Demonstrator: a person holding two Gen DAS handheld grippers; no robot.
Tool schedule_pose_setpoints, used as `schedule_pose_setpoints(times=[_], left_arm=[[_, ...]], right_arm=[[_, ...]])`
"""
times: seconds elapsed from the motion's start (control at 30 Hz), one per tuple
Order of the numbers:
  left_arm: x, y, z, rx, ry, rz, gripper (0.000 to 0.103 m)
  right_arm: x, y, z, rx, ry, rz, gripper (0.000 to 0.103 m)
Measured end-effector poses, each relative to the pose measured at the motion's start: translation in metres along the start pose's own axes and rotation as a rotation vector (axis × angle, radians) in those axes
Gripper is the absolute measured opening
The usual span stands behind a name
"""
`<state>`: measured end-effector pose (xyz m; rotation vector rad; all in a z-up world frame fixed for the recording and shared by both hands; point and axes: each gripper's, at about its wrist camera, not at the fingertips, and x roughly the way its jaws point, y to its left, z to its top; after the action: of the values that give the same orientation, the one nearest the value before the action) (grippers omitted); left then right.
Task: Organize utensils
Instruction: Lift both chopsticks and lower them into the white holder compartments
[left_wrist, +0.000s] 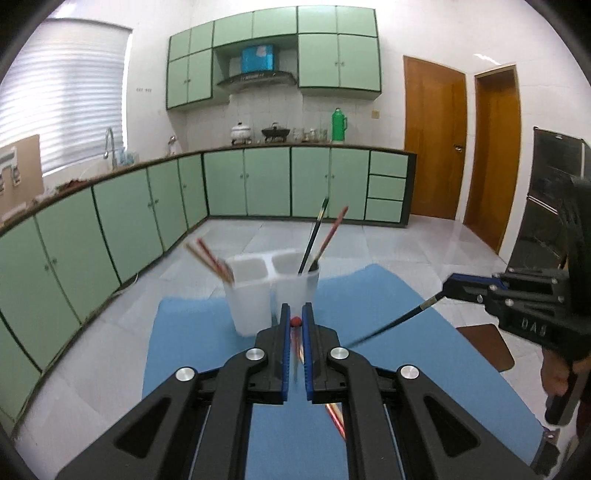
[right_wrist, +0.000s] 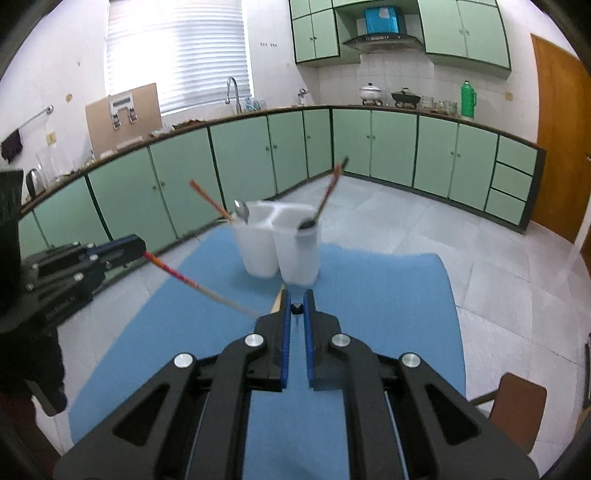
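Observation:
A white two-compartment utensil holder (left_wrist: 271, 291) (right_wrist: 279, 245) stands on the blue mat (left_wrist: 207, 339) (right_wrist: 369, 295). It holds red chopsticks (left_wrist: 208, 258) on the left and a black and a red chopstick (left_wrist: 314, 236) on the right. My left gripper (left_wrist: 295, 323) is shut on a red chopstick (right_wrist: 192, 282) just before the holder. My right gripper (right_wrist: 296, 308) is shut on a black chopstick (left_wrist: 399, 321), held above the mat. A spoon (right_wrist: 242, 210) sits in the holder's left compartment.
Green kitchen cabinets (left_wrist: 147, 206) run along the left and back. A brown chair seat (right_wrist: 517, 410) is at the mat's right side. Wooden doors (left_wrist: 432, 140) stand at the back right.

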<state>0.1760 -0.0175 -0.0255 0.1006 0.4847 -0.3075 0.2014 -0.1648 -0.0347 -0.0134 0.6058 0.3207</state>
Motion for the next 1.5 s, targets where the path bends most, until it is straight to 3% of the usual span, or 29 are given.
schedule_pose_setpoints(times=[0.23,0.4,0.67,0.83,0.93,1.03,1.23,1.37,1.5], left_arm=[[0.008,0.005,0.022,0.014,-0.012,-0.028,0.006],[-0.001,0.009,0.046,0.029,-0.067,-0.046,0.006],[-0.014,0.027,0.098,0.042,-0.207,-0.005,0.006],[0.001,0.038,0.122,0.04,-0.265,0.026,0.006],[0.026,0.044,0.128,0.034,-0.265,0.035,0.006],[0.061,0.051,0.125,0.016,-0.21,0.023,0.006],[0.107,0.06,0.104,-0.003,-0.095,0.01,0.006],[0.113,0.065,0.098,-0.009,-0.067,0.014,0.01],[0.099,0.065,0.097,-0.014,-0.089,0.021,0.028]], right_arm=[[0.002,-0.001,0.053,-0.052,-0.01,0.04,0.006],[-0.004,-0.001,0.093,-0.069,-0.045,0.092,0.006],[-0.011,0.005,0.165,-0.094,-0.203,0.09,0.006],[0.01,0.002,0.202,-0.079,-0.293,0.057,0.006],[0.03,-0.002,0.206,-0.076,-0.301,0.046,0.006],[0.062,-0.005,0.204,-0.071,-0.287,0.028,0.006],[0.119,-0.01,0.183,-0.041,-0.171,0.018,0.007],[0.131,-0.012,0.166,-0.036,-0.129,-0.002,0.016],[0.11,-0.014,0.156,-0.021,-0.167,-0.038,0.038]])
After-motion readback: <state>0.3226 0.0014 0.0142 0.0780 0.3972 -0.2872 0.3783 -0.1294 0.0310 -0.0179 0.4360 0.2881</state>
